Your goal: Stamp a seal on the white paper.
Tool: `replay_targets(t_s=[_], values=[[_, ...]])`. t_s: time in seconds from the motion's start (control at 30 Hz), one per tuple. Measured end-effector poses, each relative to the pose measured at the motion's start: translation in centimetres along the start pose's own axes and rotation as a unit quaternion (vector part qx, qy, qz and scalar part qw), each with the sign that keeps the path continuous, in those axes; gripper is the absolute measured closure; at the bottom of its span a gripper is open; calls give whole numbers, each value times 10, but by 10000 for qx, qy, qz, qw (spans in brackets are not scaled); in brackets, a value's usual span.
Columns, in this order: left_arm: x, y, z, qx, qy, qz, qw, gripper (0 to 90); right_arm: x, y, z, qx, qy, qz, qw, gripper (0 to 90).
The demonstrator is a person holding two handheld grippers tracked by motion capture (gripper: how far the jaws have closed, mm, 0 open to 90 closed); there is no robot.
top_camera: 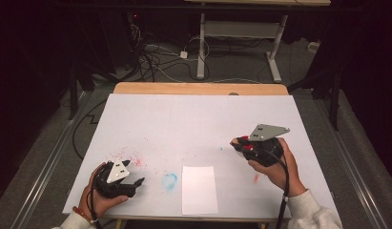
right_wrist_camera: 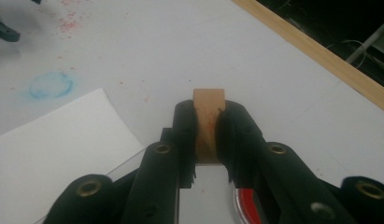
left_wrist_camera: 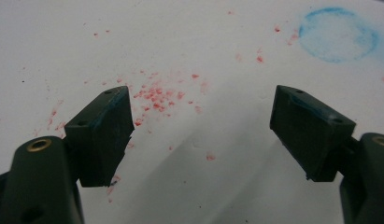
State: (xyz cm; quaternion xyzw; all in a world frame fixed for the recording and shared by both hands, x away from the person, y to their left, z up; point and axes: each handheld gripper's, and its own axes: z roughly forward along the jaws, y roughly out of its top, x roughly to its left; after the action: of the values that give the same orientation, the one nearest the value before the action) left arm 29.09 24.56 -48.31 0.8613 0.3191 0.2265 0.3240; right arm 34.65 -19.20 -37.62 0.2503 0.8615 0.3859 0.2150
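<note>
Right gripper: jaws clamping a small wooden block, hovering over the white counter at about 3 o'clock. Left gripper: jaws standing wide, holding nothing, resting at 8 o'clock above red specks. White paper sheet lying at 6 o'clock, beside a blue smudge.

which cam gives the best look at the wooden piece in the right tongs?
Right gripper view: the wooden piece sits centred and close, clamped between the right tongs. High view shows the right tongs small and dark; the piece can't be made out there.
</note>
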Motion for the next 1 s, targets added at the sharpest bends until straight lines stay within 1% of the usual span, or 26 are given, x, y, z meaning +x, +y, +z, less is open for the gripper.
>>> replay_targets(t_s=[0.1, 0.17, 0.23, 0.3, 0.4, 0.53, 0.57, 0.6, 0.67, 0.73, 0.8, 0.87, 0.9, 0.93, 0.97, 1.0], values=[[0, 0, 0, 29, 1, -6, 10000, 208, 8, 2, 2, 6, 148, -84, 9999, 761], [0, 0, 0, 3, 15, -22, 10000, 208, 14, 2, 5, 49, 224, -203, 9995, 761], [0, 1, 0, -4, 36, -26, 10000, 208, 20, 3, 6, 61, 305, -257, 9992, 761], [0, 1, -1, -8, 49, -42, 10000, 208, 27, 4, 8, 62, 400, -258, 9988, 761], [0, 2, 0, -16, 57, -7, 10000, 208, 37, 3, 10, 103, 507, -404, 9978, 761], [-1, 3, 1, -6, 54, 30, 10000, 208, 50, 1, 16, 186, 705, -481, 9962, 761], [-2, 3, 1, -7, 50, 43, 10000, 208, 52, 1, 18, 212, 710, -524, 9959, 760], [-2, 3, 1, -8, 53, 50, 10000, 208, 56, 0, 20, 207, 760, -518, 9955, 761], [-2, 3, 1, -13, 52, 64, 10000, 208, 63, -1, 25, 278, 886, -592, 9939, 761], [-2, 3, 0, -3, 59, 69, 10000, 208, 71, -2, 30, 347, 942, -686, 9926, 761], [-2, 3, -1, -9, 73, 64, 10000, 208, 76, -2, 34, 327, 935, -713, 9925, 761], [-2, 3, -2, -33, 82, 55, 9999, 208, 81, -3, 37, 366, 984, -792, 9913, 761], [-2, 3, -2, -34, 83, 58, 9999, 208, 84, -4, 40, 357, 983, -738, 9918, 761], [-2, 3, -1, -28, 83, 67, 9999, 208, 85, -4, 41, 421, 1033, -807, 9905, 761], [-2, 3, -1, -31, 76, 64, 9999, 208, 86, -5, 43, 419, 1057, -831, 9900, 761], [-3, 4, -1, -20, 72, 69, 9999, 208, 88, -5, 44, 399, 1044, -782, 9907, 761]])
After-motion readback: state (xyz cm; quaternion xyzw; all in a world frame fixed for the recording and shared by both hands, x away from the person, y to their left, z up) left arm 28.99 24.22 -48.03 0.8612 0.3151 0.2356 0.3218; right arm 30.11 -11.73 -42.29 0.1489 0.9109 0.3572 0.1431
